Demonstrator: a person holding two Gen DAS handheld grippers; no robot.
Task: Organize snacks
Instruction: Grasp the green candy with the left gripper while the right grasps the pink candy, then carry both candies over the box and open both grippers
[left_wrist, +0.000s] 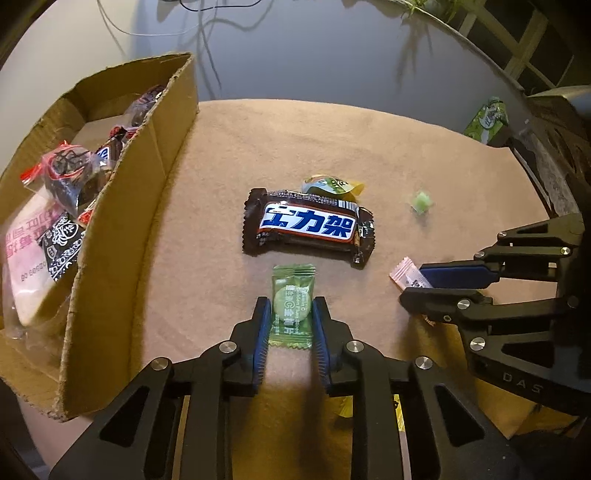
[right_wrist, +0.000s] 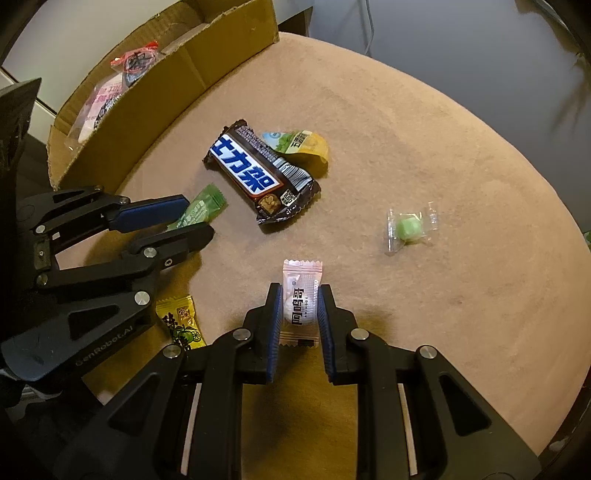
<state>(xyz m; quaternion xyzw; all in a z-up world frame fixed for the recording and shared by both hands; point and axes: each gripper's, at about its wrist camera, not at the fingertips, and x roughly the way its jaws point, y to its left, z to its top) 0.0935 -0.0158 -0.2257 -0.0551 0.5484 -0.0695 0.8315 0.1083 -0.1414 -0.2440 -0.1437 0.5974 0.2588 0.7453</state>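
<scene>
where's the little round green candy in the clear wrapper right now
The round green candy lies loose on the tan table, right of the brown chocolate bar and beyond the pink-wrapped candy in the right gripper; nothing touches it.

Two matching tools, left tool (left_wrist: 290, 315) and right tool (right_wrist: 299, 314), built from matte black plastic linkages with triangular cut-outs. Round silver screws (left_wrist: 228, 347) at each pivot. Fingers faced with ribbed blue pads (left_wrist: 261, 328), finely toothed along the inner edge. White lettering on the black bodies: "GenRobot.AI" (right_wrist: 107, 345) on the left tool, "DAS" (left_wrist: 522, 383) on the right. Pale strips visible inside the rear slots.
</scene>
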